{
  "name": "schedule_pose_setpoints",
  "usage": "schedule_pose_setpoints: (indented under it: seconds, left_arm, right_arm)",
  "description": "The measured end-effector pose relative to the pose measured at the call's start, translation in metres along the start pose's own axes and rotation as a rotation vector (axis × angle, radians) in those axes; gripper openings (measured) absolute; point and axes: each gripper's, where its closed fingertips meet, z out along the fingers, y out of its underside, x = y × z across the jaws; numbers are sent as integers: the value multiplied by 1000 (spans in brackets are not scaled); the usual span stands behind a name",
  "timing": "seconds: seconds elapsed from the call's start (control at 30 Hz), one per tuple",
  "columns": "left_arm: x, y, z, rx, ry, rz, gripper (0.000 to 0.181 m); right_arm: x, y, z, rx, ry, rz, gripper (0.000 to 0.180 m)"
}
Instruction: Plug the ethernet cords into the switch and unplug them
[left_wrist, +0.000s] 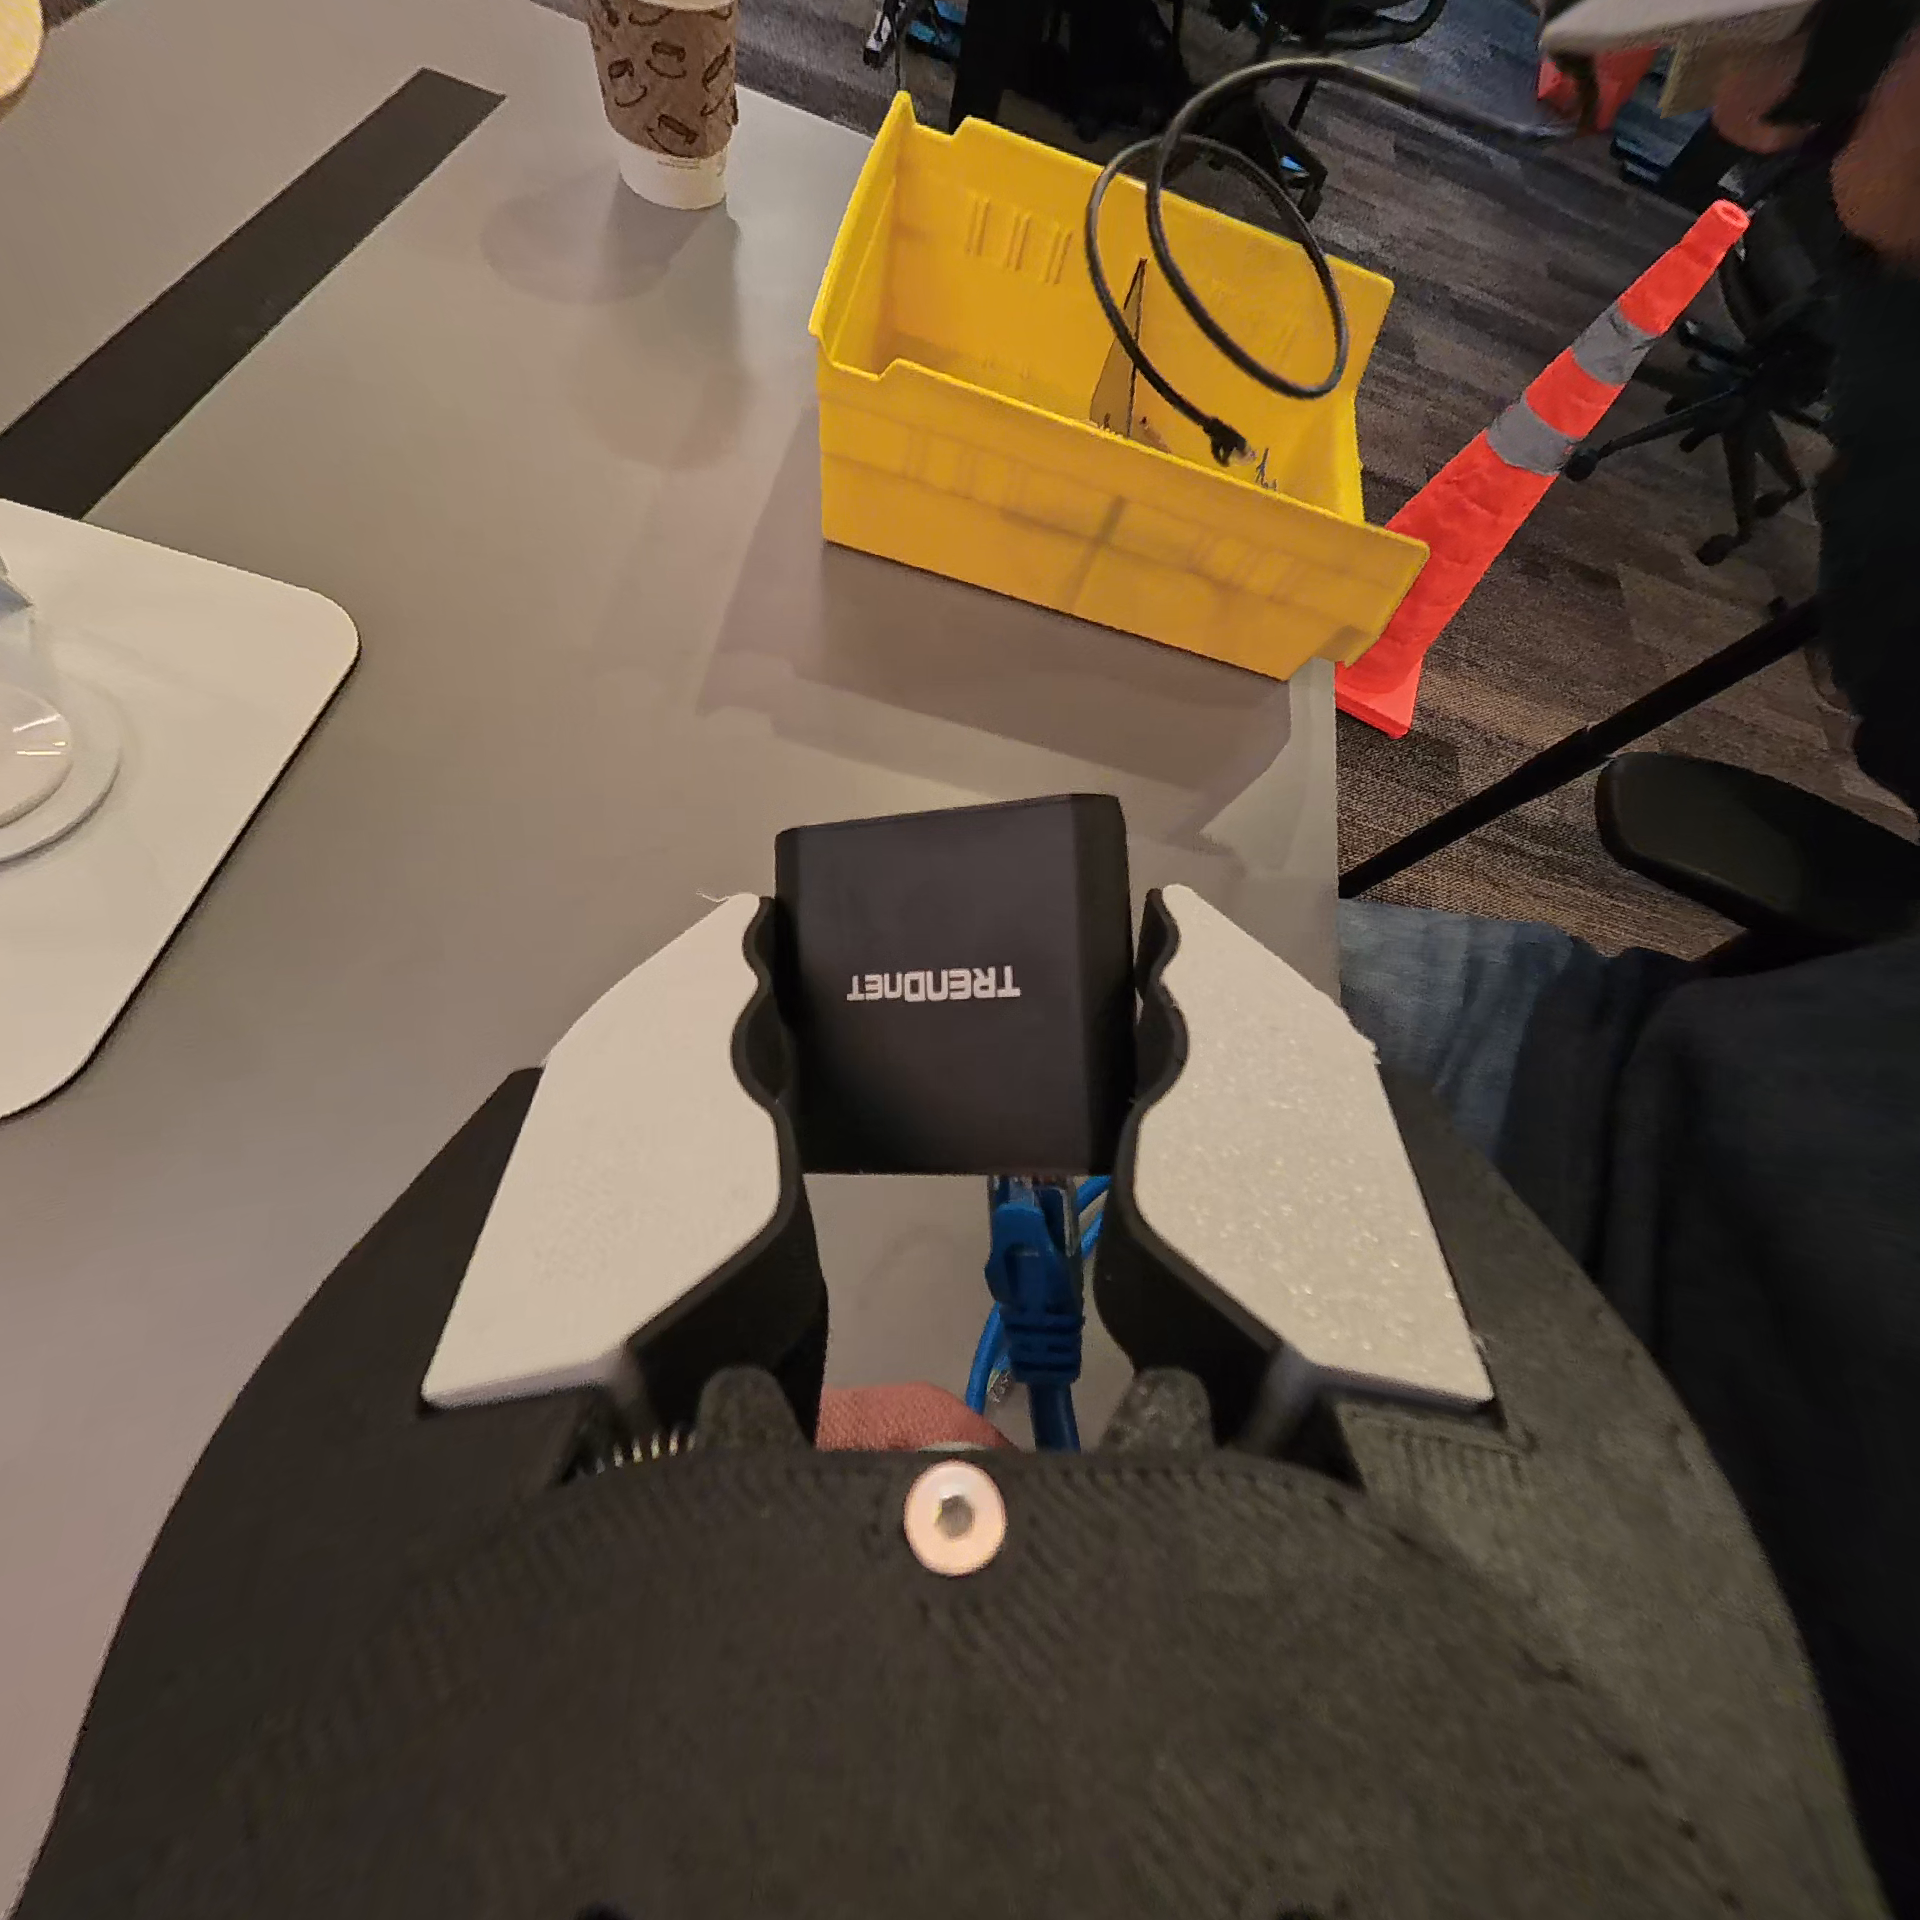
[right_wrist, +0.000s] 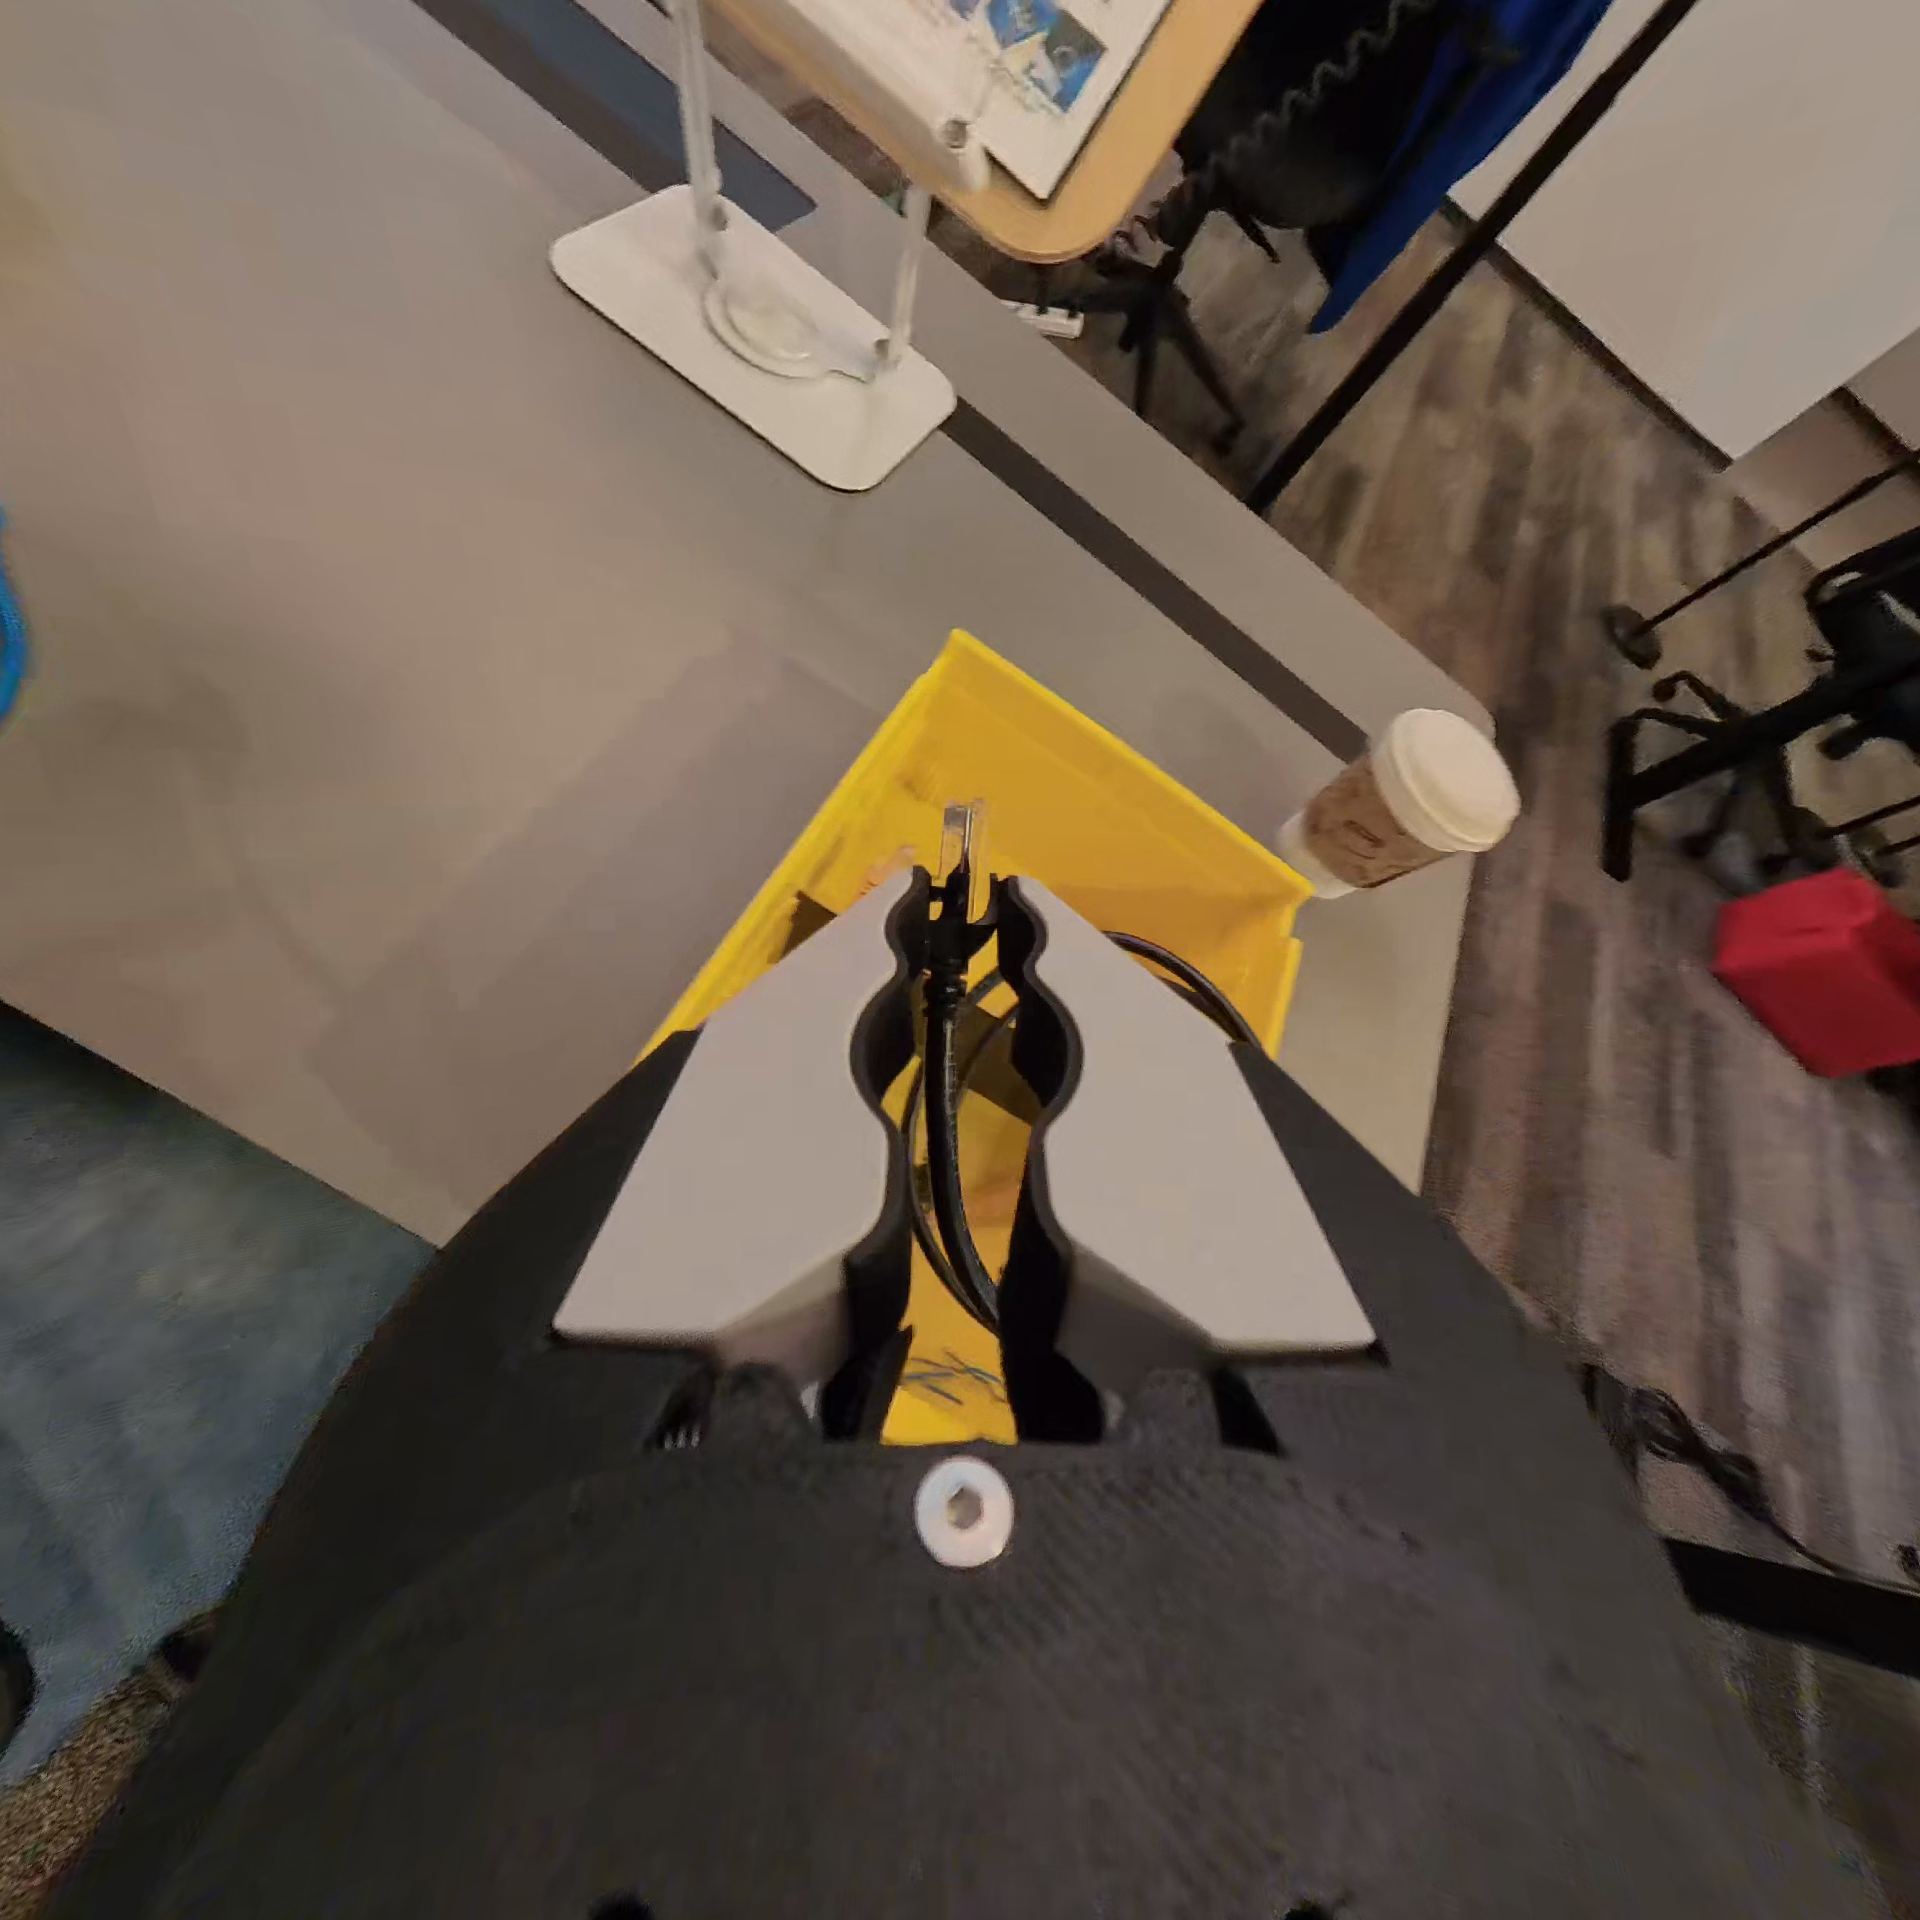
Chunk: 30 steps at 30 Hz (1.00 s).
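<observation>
Clamping a small black box-shaped plastic switch (left_wrist: 951, 987) at mid-frame in the left wrist view between the left tongs (left_wrist: 951, 935), just above the grey counter (left_wrist: 468, 520), with a blue ethernet cord (left_wrist: 1029, 1299) plugged in at its near edge and trailing toward the bottom of the frame. Pinching the clear-tipped plug of a black ethernet cord (right_wrist: 956, 1039) in the nearly closed right tongs (right_wrist: 956, 888) at the centre of the right wrist view, above an open yellow plastic bin (right_wrist: 1091, 831); looping up out of that bin (left_wrist: 1039, 499) in the upper middle of the left view, the same black cord (left_wrist: 1226, 260), with a brown paper cup (left_wrist: 665, 94) standing at upper left.
</observation>
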Motion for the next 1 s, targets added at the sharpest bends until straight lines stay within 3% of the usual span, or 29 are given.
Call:
schedule_pose_setpoints:
  seconds: [0.2,0.37,0.4,0.43,0.5,0.63,0.7,0.87,1.0]
  left_arm:
    - [-1,3,5,-5,12,-9,65]
    - [-3,5,7,-7,15,-19,65]
    - [-4,6,7,-8,15,-18,65]
    - [-5,6,7,-9,9,-19,65]
    - [-7,7,6,-8,-2,-19,65]
    - [-13,3,6,14,-27,-31,65]
    - [-12,3,7,11,-29,-30,65]
    - [-8,-7,6,29,-71,13,65]
    - [5,-27,8,83,-95,73,65]
  right_arm:
    - [-46,32,30,-96,-164,94,11]
    - [-39,82,61,-276,-59,46,12]
    - [-38,93,67,-298,-52,64,15]
    - [-36,103,71,-335,-49,90,35]
    - [-30,112,69,-382,-14,79,51]
    - [-8,87,55,-318,112,-43,59]
    - [-8,80,51,-330,97,-57,60]
    - [-10,19,36,-154,159,-65,68]
    - [-66,-63,33,128,-4,16,53]
